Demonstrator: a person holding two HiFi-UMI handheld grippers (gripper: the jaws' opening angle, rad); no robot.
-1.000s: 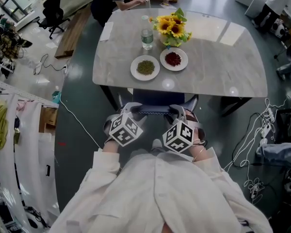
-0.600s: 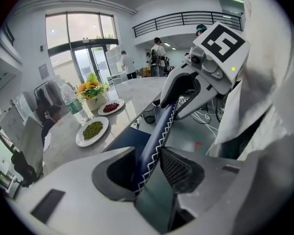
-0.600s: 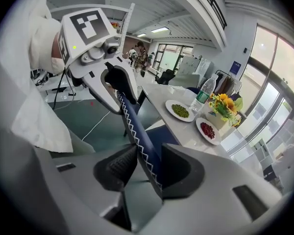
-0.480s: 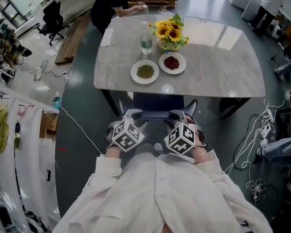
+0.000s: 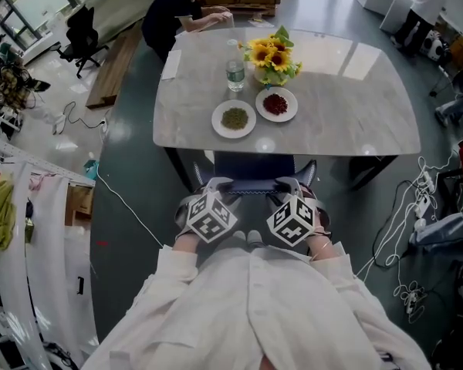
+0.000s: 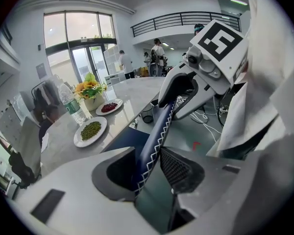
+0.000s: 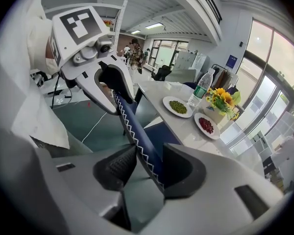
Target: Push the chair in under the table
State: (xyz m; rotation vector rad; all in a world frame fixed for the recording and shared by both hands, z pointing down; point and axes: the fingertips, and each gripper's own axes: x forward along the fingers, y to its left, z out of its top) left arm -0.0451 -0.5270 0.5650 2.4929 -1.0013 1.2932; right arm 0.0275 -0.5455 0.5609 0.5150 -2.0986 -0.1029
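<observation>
Big table [image 5: 332,106] in front: a pale, marble-look slab with rounded corners and a glossy top on dark legs. Right at its near edge, the chair [image 5: 255,164]. Its navy seat is already under the tabletop, and the backrest [image 6: 159,126] stands just outside the edge. It's a slim navy padded bar with white zigzag stitching along the seam.

Both tools are on that bar. The left gripper [image 5: 220,185] has its grey jaws closed onto the top of the backrest, held wide by its thickness, with the mesh-textured pad [image 6: 179,168] against the stitched side. The right gripper [image 5: 287,185] does the same just beside it, and the navy bar runs straight through its jaws. The white sleeves [image 5: 247,307] fill the foreground.

On the tabletop, near the middle, are a vase of sunflowers [image 5: 273,52] and a clear plastic water bottle [image 5: 235,72]. Two round white plates sit side by side, one with green grains [image 5: 234,119] and one with red [image 5: 276,104].

A person [image 5: 170,14] in dark clothes sits at the far end. The floor [image 5: 131,199] is smooth dark grey, with white cables [image 5: 393,230] trailing on the right. The gripper views show an airy hall with tall glass doors and a railed mezzanine.
</observation>
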